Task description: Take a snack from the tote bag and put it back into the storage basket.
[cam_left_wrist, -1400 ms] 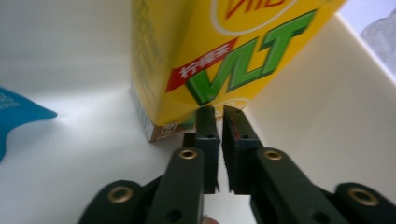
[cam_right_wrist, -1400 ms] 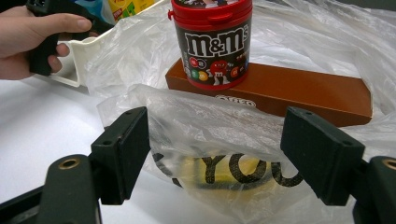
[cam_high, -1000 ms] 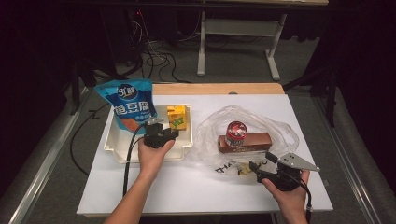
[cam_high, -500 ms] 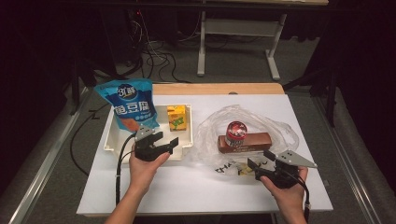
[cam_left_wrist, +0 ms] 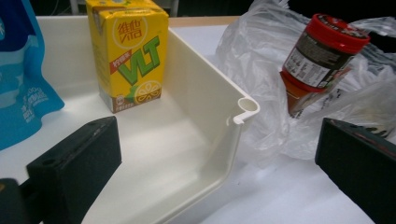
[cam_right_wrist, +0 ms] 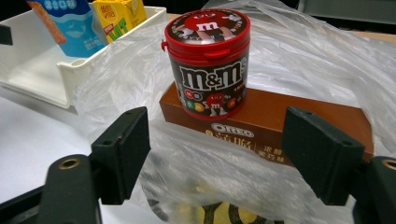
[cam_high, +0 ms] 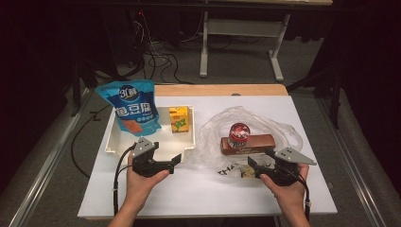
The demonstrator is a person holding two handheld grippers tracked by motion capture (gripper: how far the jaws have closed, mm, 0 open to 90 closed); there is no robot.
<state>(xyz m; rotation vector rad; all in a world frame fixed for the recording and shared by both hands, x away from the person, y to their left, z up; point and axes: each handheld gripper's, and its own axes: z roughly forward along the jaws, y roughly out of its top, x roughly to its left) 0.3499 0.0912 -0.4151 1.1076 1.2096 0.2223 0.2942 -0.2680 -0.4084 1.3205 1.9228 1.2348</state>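
Two open grippers are held at the near edge of a white counter (cam_high: pixel 189 189).
The left gripper (cam_high: pixel 163 163) is held with fingers (cam_left_wrist: pixel 74 163) spread wide and empty at the tray (cam_left_wrist: pixel 243 107) corner; the right gripper (cam_high: pixel 257 165), equally wide and empty, is aimed at the candy jar (cam_right_wrist: pixel 208 63) seen standing on the brown box (cam_right_wrist: pixel 303 121) just ahead.

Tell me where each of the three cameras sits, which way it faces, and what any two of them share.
High view: above the table's near side, looking forward and down; both forearms, left gripper and right gripper show.
Left gripper view: on the left gripper, facing the white tray corner; jaws open.
Right gripper view: on the right gripper, facing the M&M's jar atop the Oreo box; jaws open.
Shared: the yellow juice carton appears in both gripper views.
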